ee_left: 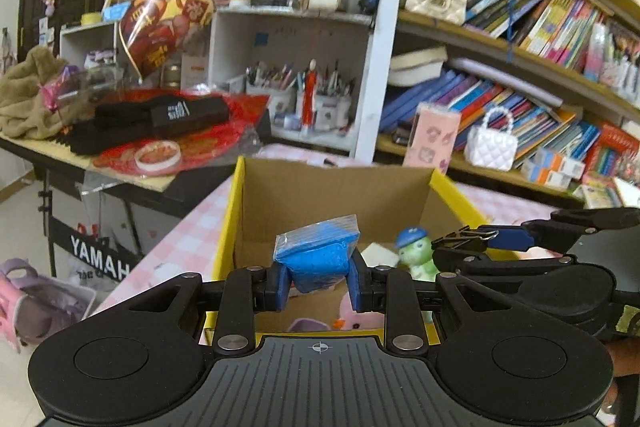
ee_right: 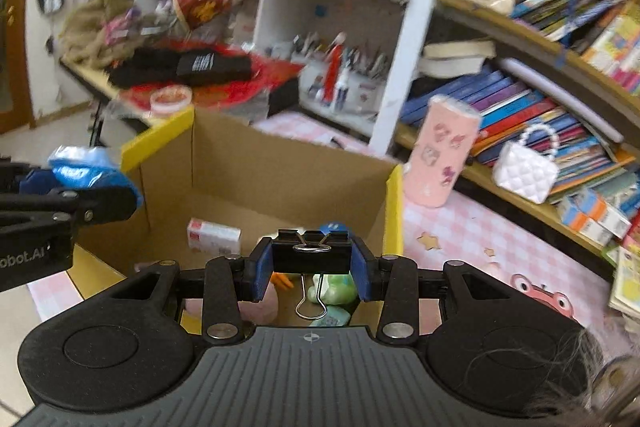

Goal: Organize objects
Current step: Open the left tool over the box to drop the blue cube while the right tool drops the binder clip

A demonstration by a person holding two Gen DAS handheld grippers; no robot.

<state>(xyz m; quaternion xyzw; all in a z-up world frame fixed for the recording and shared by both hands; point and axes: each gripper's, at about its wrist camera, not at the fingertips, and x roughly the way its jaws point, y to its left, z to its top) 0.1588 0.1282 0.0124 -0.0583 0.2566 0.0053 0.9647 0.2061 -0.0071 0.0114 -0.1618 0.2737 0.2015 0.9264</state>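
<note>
Holding a blue wrapped packet [ee_left: 318,259] clamped in my left gripper [ee_left: 319,285], above the open cardboard box [ee_left: 336,195]. My right gripper [ee_right: 312,277] grips a black binder clip [ee_right: 312,253] over the same box; green figurine [ee_right: 336,289] lies inside, at 6 o'clock of the clip.

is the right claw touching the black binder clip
Touching. In the right wrist view the right claw has its blue pads pressed on both sides of the black binder clip, which hangs clear above the cardboard box.
</note>
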